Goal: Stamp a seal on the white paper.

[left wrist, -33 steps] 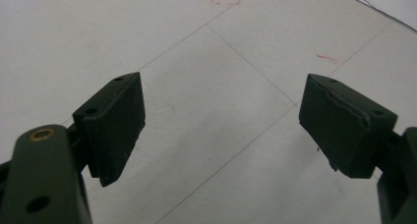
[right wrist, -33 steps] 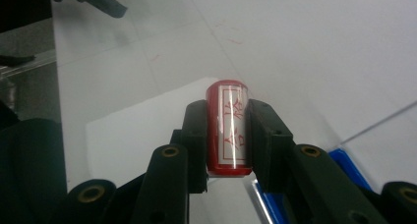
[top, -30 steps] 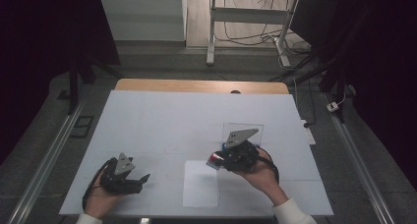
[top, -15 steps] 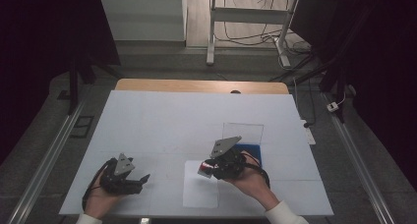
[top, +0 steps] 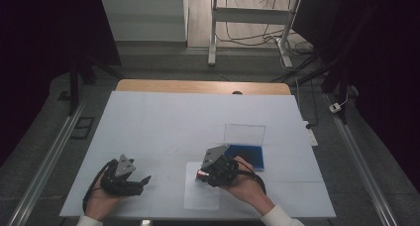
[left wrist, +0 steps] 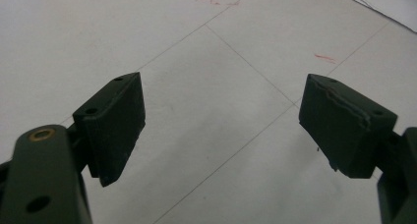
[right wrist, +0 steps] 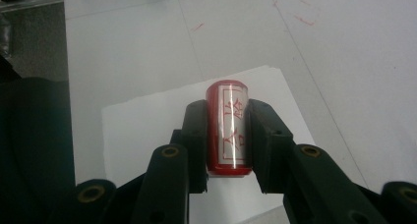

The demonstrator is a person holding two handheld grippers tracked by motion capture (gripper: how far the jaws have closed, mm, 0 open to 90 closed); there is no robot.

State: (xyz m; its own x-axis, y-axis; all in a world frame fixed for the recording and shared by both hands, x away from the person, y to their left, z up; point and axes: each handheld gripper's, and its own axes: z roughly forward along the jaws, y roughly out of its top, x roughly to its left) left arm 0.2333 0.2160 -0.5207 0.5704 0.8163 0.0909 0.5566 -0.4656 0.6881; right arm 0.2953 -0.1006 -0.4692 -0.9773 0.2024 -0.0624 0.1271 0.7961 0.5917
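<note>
A red cylindrical stamp point(right wrist: 227, 128) with a white label of red characters is clamped between the jaws of my right gripper point(right wrist: 227, 135). In the high view that right gripper point(top: 202, 175) hovers over a white sheet of paper point(top: 200, 198) near the table's front edge, and the stamp point(top: 200, 174) shows as a small red spot at its tip. The same paper point(right wrist: 147, 130) lies beneath the stamp in the right gripper view. My left gripper point(top: 143, 180) rests at the front left, and its jaws point(left wrist: 221, 130) stand wide apart over bare table.
A blue ink pad point(top: 250, 155) with its clear lid point(top: 244, 135) raised sits just right of and behind the right gripper. The white table top point(top: 163, 122) carries thin grid lines and faint red marks. Metal rails run along both sides.
My right gripper has carried the stamp from over the blue ink pad leftward and toward the front, over the white paper. The left gripper has stayed put.
</note>
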